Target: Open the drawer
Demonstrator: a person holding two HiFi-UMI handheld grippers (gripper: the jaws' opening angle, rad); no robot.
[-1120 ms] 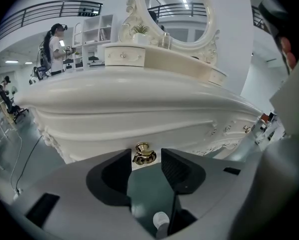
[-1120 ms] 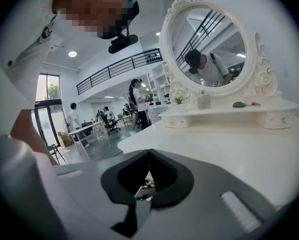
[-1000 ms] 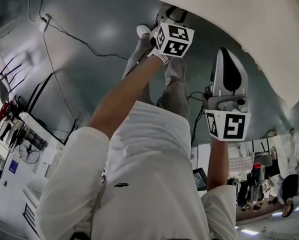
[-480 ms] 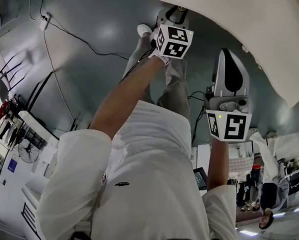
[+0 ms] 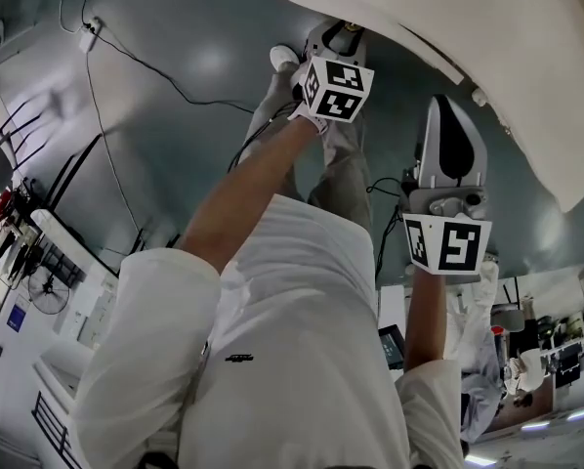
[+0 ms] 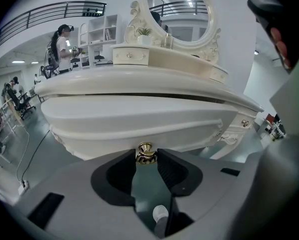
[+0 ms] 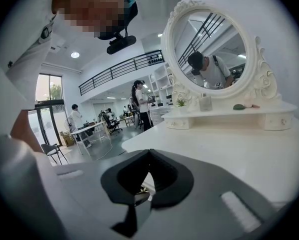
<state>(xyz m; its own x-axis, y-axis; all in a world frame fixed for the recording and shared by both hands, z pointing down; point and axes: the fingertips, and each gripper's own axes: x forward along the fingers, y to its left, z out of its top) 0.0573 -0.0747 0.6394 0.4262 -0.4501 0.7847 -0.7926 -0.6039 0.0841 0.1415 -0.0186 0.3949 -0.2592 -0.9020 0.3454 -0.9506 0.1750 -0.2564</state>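
The white dresser's drawer front (image 6: 139, 121) fills the left gripper view, and its small brass knob (image 6: 145, 153) sits right between the jaw tips. My left gripper (image 6: 146, 155) is shut on that knob, with a pad against each side of it. From the head view its marker cube (image 5: 336, 91) shows just under the tabletop edge (image 5: 438, 52) and the jaws are hidden. My right gripper (image 7: 148, 154) hovers over the tabletop (image 7: 229, 154), shut with nothing held. In the head view the right gripper (image 5: 446, 115) sits to the right of the left one.
An oval mirror (image 7: 209, 49) with small shelf drawers stands at the back of the tabletop. A side drawer with its own knob (image 6: 245, 123) is at the right. My feet (image 5: 284, 59) stand on the grey floor, where cables (image 5: 126, 62) run. People stand in the background.
In the head view the left gripper's marker cube has slid slightly toward me. The right gripper has stayed where it was. People in the background have moved.
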